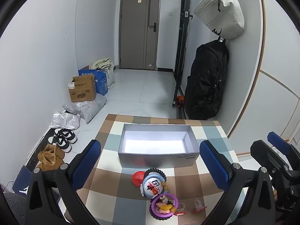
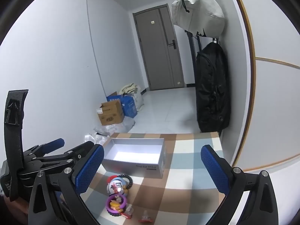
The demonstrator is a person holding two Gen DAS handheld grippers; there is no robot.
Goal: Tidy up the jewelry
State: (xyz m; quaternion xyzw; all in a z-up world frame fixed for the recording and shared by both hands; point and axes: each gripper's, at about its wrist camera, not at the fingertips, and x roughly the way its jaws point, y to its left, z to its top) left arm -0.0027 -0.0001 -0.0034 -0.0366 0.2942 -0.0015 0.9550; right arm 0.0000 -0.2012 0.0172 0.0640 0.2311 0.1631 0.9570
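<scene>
Hovering over the near edge of a checked tablecloth (image 1: pixel 189 178), both tongs hang with nothing between their blue pads. On the left, the left gripper (image 1: pixel 150 165) has its jaws spread wide, and past its left finger the floor by the wall holds shoes (image 1: pixel 62 139), plastic parcels (image 1: pixel 88 108) and a cardboard box (image 1: pixel 82 91). Between its fingers lies the jewelry: a black beaded bracelet (image 1: pixel 155 174) around a round badge (image 1: pixel 151 186) and beside a red disc (image 1: pixel 136 176), then a purple ring (image 1: pixel 165 205) touching the badge's near side, with a small red-and-clear clip (image 1: pixel 199 206) just to the right. Beyond this cluster, near it but apart, stands an open grey box (image 1: pixel 157 156), its inside bare. Further right, the right gripper (image 2: pixel 152 168) is likewise wide open; the same pile sits near its left finger, and the box lies ahead. At the far right a black backpack (image 1: pixel 206 80) and a pale bag (image 1: pixel 219 11) hang on the wall.
</scene>
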